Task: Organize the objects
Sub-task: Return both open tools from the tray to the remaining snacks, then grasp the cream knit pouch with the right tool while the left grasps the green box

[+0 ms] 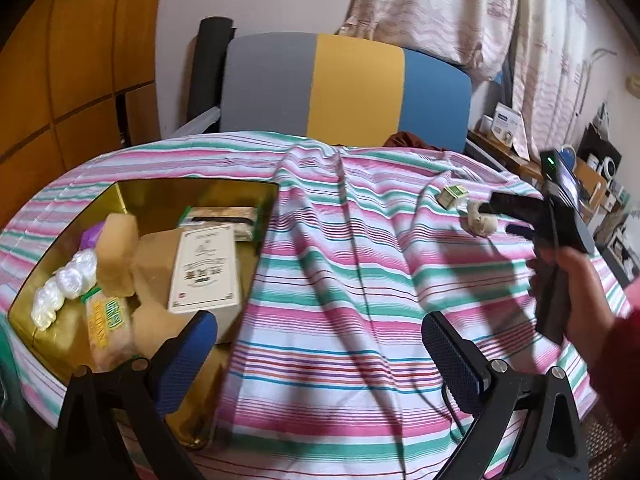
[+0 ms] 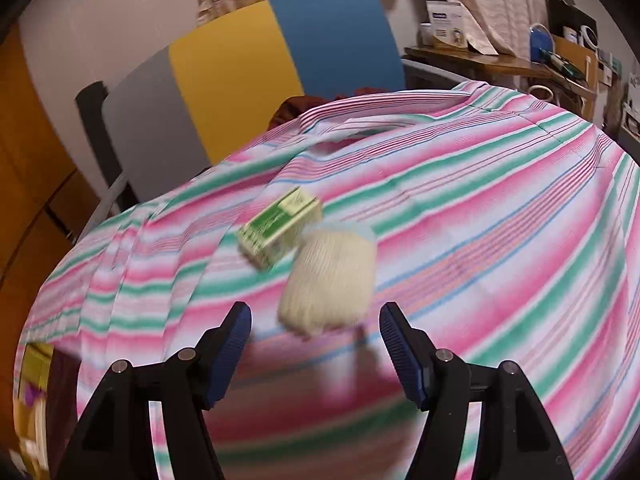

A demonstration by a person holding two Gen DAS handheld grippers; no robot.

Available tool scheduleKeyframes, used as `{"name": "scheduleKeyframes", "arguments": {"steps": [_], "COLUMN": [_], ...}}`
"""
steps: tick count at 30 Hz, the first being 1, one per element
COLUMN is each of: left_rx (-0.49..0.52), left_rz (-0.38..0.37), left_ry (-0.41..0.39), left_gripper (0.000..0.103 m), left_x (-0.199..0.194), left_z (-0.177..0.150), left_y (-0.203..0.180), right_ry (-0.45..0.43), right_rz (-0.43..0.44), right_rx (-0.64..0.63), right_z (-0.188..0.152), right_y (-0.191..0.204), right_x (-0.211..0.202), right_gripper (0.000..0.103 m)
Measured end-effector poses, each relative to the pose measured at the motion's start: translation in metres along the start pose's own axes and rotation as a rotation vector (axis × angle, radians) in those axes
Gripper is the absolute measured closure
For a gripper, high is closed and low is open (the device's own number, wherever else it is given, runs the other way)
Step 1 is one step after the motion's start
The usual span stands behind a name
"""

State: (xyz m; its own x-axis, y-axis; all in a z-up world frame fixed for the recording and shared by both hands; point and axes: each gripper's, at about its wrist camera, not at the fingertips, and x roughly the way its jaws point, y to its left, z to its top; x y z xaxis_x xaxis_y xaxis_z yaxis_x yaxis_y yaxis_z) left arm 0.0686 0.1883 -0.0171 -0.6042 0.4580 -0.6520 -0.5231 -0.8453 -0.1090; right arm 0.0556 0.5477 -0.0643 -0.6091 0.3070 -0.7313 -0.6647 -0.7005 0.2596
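Right tongs: parted, empty. Left tongs: wide, empty. Cream bundle, green box: blurred. Gold tray: contents partly hidden.

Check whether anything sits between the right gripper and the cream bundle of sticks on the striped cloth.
Nothing visible does. The right gripper is open, and the cream bundle of sticks lies just ahead of its fingertips on the striped cloth. The small green and cream box lies beyond the bundle, not in the path.
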Motion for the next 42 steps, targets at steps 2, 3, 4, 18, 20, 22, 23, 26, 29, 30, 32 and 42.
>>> {"name": "scheduleKeyframes", "arguments": {"steps": [2,3,4,18,20,22,23,26,29,30,32,42], "left_rx": [0.023,0.030,0.036,0.086,0.097,0.121,0.131,0.170,0.248,0.272,0.298,0.563], "left_rz": [0.005,0.006,0.004,-0.023,-0.020,-0.019,-0.016,-0.044,-0.087,-0.085,-0.095,-0.032], "left_ry": [0.007,0.011,0.015,-0.003,-0.029,-0.044,-0.044,-0.031,-0.011,0.008,0.026,-0.072], "left_gripper": [0.000,0.000,0.000,0.000,0.000,0.000,0.000,0.000,0.000,0.000,0.000,0.000], "left_x": [0.003,0.004,0.006,0.028,0.033,0.045,0.052,0.080,0.112,0.126,0.148,0.220], "left_z": [0.001,0.001,0.001,0.031,0.043,0.056,0.062,0.081,0.095,0.099,0.105,0.128], "left_y": [-0.008,-0.010,-0.012,-0.046,-0.055,-0.067,-0.073,-0.097,-0.124,-0.133,-0.145,-0.223], "right_ry": [0.006,0.009,0.010,-0.035,-0.040,-0.049,-0.055,-0.074,-0.108,-0.113,-0.120,-0.129], "right_rz": [0.002,-0.007,-0.018,0.033,0.010,-0.021,-0.037,0.001,-0.011,-0.015,-0.019,0.031], "right_rx": [-0.001,-0.007,-0.011,-0.069,-0.060,-0.043,-0.021,0.058,0.077,0.075,0.071,0.109], "right_z": [0.005,0.007,0.008,-0.013,-0.020,-0.025,-0.029,-0.034,-0.039,-0.040,-0.040,-0.042], "right_y": [0.000,0.000,0.001,-0.025,-0.036,-0.049,-0.058,-0.078,-0.081,-0.080,-0.080,-0.088], "right_x": [0.008,0.011,0.017,0.002,-0.008,-0.015,-0.019,-0.022,-0.026,-0.026,-0.026,-0.023], "right_gripper": [0.035,0.035,0.035,0.048,0.048,0.048,0.048,0.048,0.048,0.048,0.048,0.047]}}
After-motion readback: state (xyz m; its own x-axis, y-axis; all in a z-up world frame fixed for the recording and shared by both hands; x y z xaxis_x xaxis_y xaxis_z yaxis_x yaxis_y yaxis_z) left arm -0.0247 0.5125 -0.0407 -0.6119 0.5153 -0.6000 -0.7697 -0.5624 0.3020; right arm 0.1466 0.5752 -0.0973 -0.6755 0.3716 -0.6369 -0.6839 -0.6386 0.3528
